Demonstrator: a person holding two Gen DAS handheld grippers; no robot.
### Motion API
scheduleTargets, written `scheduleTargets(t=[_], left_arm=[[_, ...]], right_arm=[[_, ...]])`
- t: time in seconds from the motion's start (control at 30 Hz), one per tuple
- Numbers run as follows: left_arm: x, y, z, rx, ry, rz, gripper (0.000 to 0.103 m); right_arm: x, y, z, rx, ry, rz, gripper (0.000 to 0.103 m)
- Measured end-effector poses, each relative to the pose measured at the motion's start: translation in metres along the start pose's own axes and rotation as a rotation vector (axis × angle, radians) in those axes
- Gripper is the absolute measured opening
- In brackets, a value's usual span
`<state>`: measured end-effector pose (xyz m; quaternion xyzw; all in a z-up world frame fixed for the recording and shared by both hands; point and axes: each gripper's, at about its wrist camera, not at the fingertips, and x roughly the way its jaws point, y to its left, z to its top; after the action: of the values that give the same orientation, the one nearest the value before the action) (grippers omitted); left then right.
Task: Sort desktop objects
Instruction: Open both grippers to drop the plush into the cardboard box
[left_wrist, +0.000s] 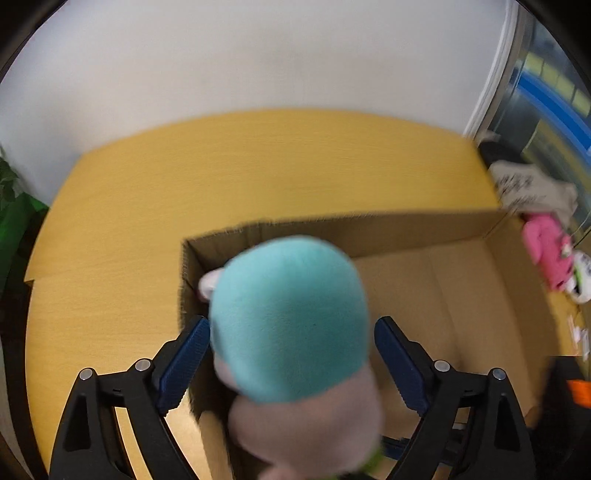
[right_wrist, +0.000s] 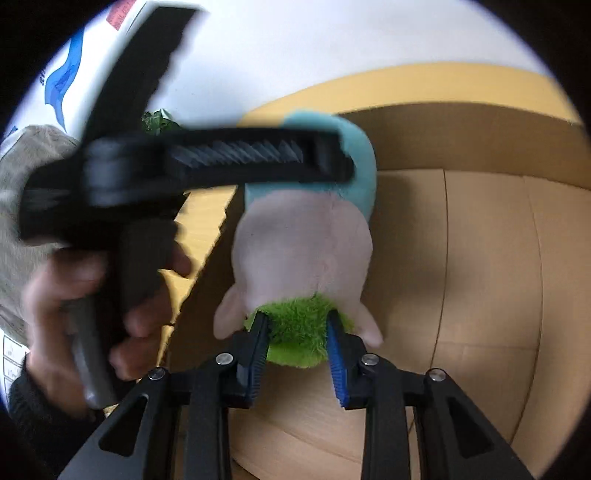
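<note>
A plush toy (left_wrist: 291, 321) with a turquoise head, pale pink body and green fuzzy end hangs over the left part of an open cardboard box (left_wrist: 369, 229). My right gripper (right_wrist: 297, 325) is shut on the toy's green end (right_wrist: 299, 332) and holds the plush toy (right_wrist: 306, 236) above the cardboard box floor (right_wrist: 480, 277). My left gripper (left_wrist: 291, 332) is open, its blue pads (left_wrist: 188, 354) on either side of the turquoise head with small gaps. It also shows in the right wrist view as a black tool (right_wrist: 221, 158) held by a hand (right_wrist: 74, 295).
The box stands on a yellow wooden table (left_wrist: 166, 192) against a white wall. A pink object (left_wrist: 546, 251) and white printed cloth (left_wrist: 532, 184) lie past the box's right end. Green leaves (left_wrist: 7, 181) are at the far left.
</note>
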<state>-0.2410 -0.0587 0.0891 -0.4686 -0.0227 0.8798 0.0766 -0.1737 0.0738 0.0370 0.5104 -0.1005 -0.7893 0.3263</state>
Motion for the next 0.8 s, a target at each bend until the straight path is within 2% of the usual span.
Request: scheduleTargets(t=[0.1,0.13,0.2,0.27,0.3,0.4,0.47,0.5,0.53,0.6,0.63,0.73,0.8], left_arm=[[-0.042,0.004,-0.01,-0.047,-0.086,-0.045,0.093],[-0.055,0.004,-0.016,-0.051,-0.106,-0.05,0.093],[-0.074,0.006,-0.03,-0.054,-0.127,-0.025,0.093],[-0.091,0.009,-0.051,-0.054,-0.148,0.008,0.093],[-0.099,0.011,-0.062,-0.059,-0.158,0.019,0.093],[-0.118,0.013,-0.098,-0.071,-0.171,0.021,0.093],[-0.128,0.012,-0.124,-0.078,-0.177,0.03,0.094],[-0.13,0.009,-0.134,-0.083,-0.18,0.04,0.094],[-0.13,0.004,-0.146,-0.082,-0.181,0.048,0.094],[-0.126,-0.004,-0.167,-0.069,-0.162,0.049,0.094],[-0.121,-0.008,-0.174,-0.063,-0.147,0.053,0.094],[-0.109,-0.01,-0.197,-0.066,-0.11,0.06,0.094],[-0.098,-0.012,-0.206,-0.082,-0.087,0.05,0.094]], right_arm=[[0.002,-0.01,0.0,0.049,0.018,0.042,0.03],[0.002,-0.011,0.001,0.049,0.032,0.058,0.034],[0.005,-0.01,0.013,0.035,0.052,0.074,0.041],[-0.005,-0.005,-0.004,0.01,0.067,0.062,0.049],[-0.015,-0.001,-0.014,0.0,0.066,0.064,0.051],[-0.063,0.011,-0.039,-0.028,0.012,0.053,0.068],[-0.107,0.012,-0.059,-0.062,-0.071,0.04,0.077],[-0.112,0.023,-0.06,-0.083,-0.102,0.032,0.08],[-0.135,0.024,-0.074,-0.095,-0.142,0.007,0.08],[-0.172,0.012,-0.093,-0.096,-0.186,-0.053,0.08],[-0.188,0.008,-0.113,-0.086,-0.201,-0.09,0.08],[-0.236,-0.038,-0.153,-0.021,-0.232,-0.181,0.08],[-0.235,-0.06,-0.161,0.042,-0.199,-0.172,0.08]])
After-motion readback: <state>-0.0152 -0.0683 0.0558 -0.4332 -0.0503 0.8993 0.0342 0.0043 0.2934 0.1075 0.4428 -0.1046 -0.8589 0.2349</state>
